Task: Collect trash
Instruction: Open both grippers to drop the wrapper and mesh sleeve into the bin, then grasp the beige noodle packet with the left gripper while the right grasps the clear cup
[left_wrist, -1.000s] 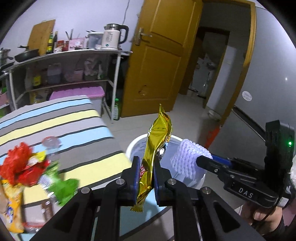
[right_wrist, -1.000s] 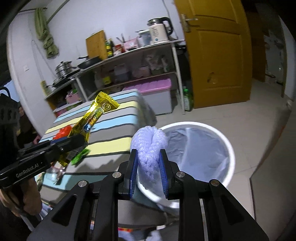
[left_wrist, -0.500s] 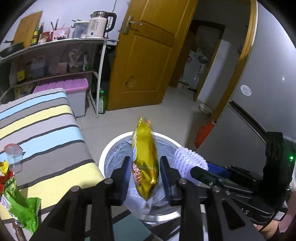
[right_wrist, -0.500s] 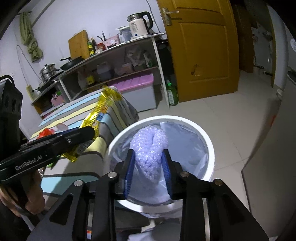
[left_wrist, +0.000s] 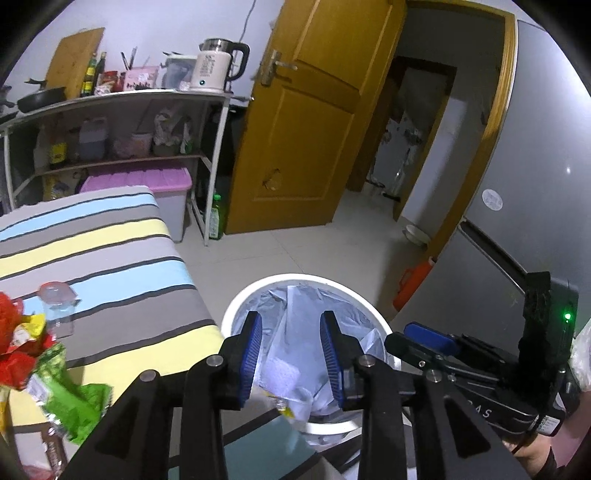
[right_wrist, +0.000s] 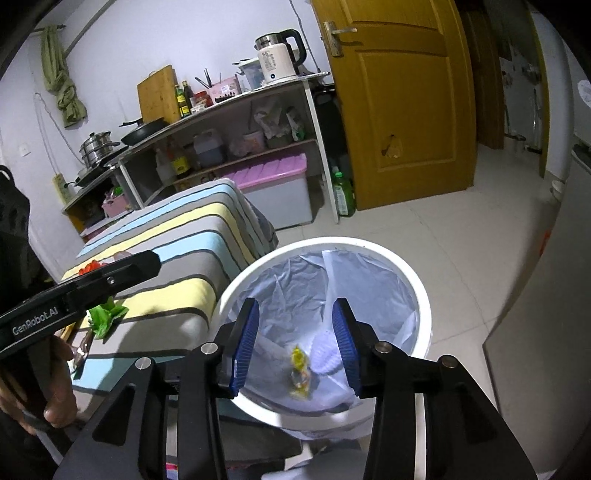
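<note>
A white trash bin (right_wrist: 421, 295) with a pale plastic liner stands on the floor beside the striped table (right_wrist: 177, 236). My left gripper (left_wrist: 291, 347) is open and empty above the bin (left_wrist: 365, 310). My right gripper (right_wrist: 295, 343) is open and empty above it too. A gold snack wrapper (right_wrist: 300, 365) and a white foam net (right_wrist: 324, 350) lie inside the bin. More trash lies on the table: red wrappers (left_wrist: 14, 339), a green wrapper (left_wrist: 70, 402) and a clear plastic cup (left_wrist: 55, 306).
A kitchen shelf (left_wrist: 122, 99) with a kettle (left_wrist: 214, 70), pans and bottles stands behind the table. A purple-lidded box (left_wrist: 159, 184) sits under it. A yellow door (left_wrist: 310, 122) stands open. An orange object (left_wrist: 410, 288) rests by a grey fridge (left_wrist: 524, 184).
Both grippers opened over the bin. The gold wrapper dropped from the left gripper and the foam net from the right; both now lie in the bin.
</note>
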